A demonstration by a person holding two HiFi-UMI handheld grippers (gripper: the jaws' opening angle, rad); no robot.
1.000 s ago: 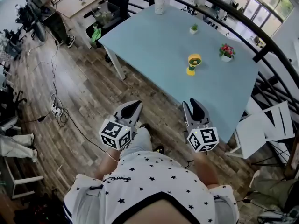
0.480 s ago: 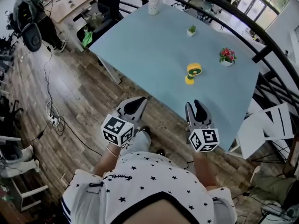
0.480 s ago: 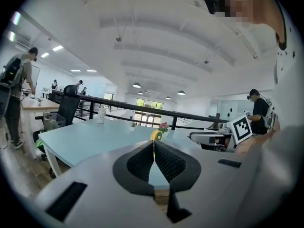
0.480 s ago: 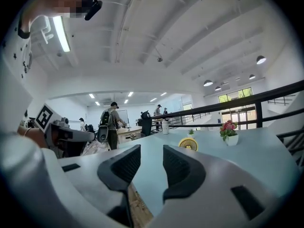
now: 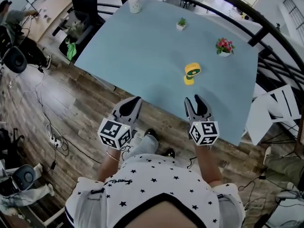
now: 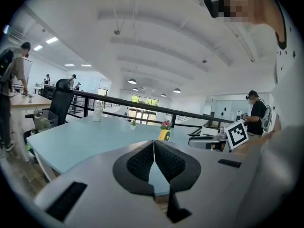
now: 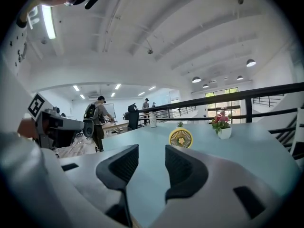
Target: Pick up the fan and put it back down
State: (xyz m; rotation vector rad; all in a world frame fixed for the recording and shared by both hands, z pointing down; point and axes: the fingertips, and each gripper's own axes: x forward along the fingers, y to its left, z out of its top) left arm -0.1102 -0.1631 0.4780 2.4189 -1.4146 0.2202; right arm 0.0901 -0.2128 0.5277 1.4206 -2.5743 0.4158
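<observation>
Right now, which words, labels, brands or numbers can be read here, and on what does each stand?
None can be read.
The left tool and the right tool, whose empty jaws have just been opening, carry only square marker patterns, no letters.
The fan shows no legible brand.

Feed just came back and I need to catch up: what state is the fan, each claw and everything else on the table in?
Fan: upright on the table, untouched, beyond both claws.
Left claw: shut, empty.
Right claw: open, empty, has just been opening.
Flower pot: upright, beyond the fan.
Small plant: upright.
White cup: upright near the far edge.
</observation>
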